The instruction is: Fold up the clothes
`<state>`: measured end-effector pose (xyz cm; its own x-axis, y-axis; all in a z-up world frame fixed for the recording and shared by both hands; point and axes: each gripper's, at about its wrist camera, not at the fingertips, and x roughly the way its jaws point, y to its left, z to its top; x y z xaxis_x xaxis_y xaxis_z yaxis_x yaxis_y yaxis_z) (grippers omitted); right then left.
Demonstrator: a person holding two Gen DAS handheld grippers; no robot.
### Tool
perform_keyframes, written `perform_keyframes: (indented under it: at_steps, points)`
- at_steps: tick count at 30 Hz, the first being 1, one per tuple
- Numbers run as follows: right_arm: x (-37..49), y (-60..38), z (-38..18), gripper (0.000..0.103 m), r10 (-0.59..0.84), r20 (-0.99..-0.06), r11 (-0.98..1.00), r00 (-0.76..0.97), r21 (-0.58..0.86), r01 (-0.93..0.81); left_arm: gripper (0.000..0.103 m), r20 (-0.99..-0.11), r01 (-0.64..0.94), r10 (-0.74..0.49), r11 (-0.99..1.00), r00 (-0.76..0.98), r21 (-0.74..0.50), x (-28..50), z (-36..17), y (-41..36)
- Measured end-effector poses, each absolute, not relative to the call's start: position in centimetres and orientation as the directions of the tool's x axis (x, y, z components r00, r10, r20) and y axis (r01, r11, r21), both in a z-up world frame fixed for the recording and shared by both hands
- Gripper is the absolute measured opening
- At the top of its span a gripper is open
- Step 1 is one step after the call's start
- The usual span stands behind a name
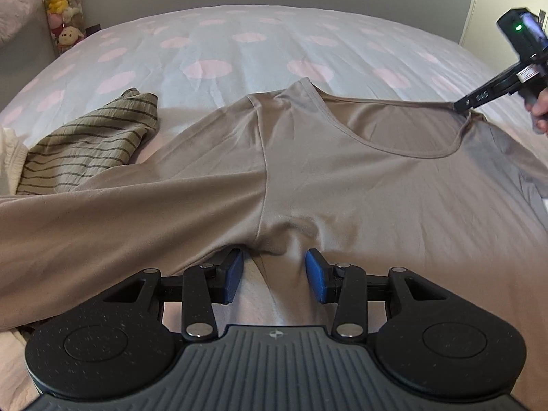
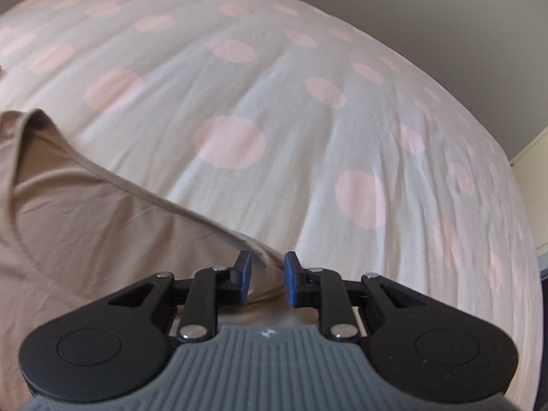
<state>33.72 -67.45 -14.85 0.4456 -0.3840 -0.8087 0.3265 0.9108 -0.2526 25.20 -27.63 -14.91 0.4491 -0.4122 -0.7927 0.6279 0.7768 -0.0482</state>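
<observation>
Left gripper (image 1: pixel 274 279) gapes around the taupe long-sleeved top's (image 1: pixel 342 185) underarm; right gripper (image 2: pixel 268 279) parted astride its shoulder. Striped garment (image 1: pixel 85 144) far-left. No legible writing.

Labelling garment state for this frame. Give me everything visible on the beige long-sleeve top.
The beige long-sleeve top is thin, smooth knit as it looks, with a wide scoop neckline and stitched hem band. It lies spread, mostly flat, on the pink-dotted bedsheet, one sleeve stretched out to the left in the left wrist view and overlapping the striped olive garment. The left gripper straddles the bunched underarm seam with fingers apart; the right gripper brackets the shoulder edge by the neckline, lifting it slightly.
</observation>
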Motion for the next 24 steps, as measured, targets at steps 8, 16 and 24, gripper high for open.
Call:
perform_keyframes:
  at_steps: [8, 16, 24]
  points:
    - [37.2, -68.7, -15.6, 0.003, -0.396, -0.817, 0.890, 0.420, -0.229, 0.393, 0.039, -0.784, 0.632, -0.428, 0.773, 0.450, -0.059, 25.4, -15.1, -27.4]
    - [37.0, -69.2, -16.0, 0.013, -0.374, -0.844, 0.888, 0.384, -0.208, 0.410, 0.039, -0.778, 0.629, -0.431, 0.775, 0.458, -0.059, 25.5, -15.2, -27.4]
    - [28.3, -71.9, -9.7, 0.038, -0.427, -0.836, 0.865, 0.345, -0.266, 0.426, 0.039, -0.775, 0.614, -0.415, 0.788, 0.476, -0.046, 25.3, -14.6, -27.0]
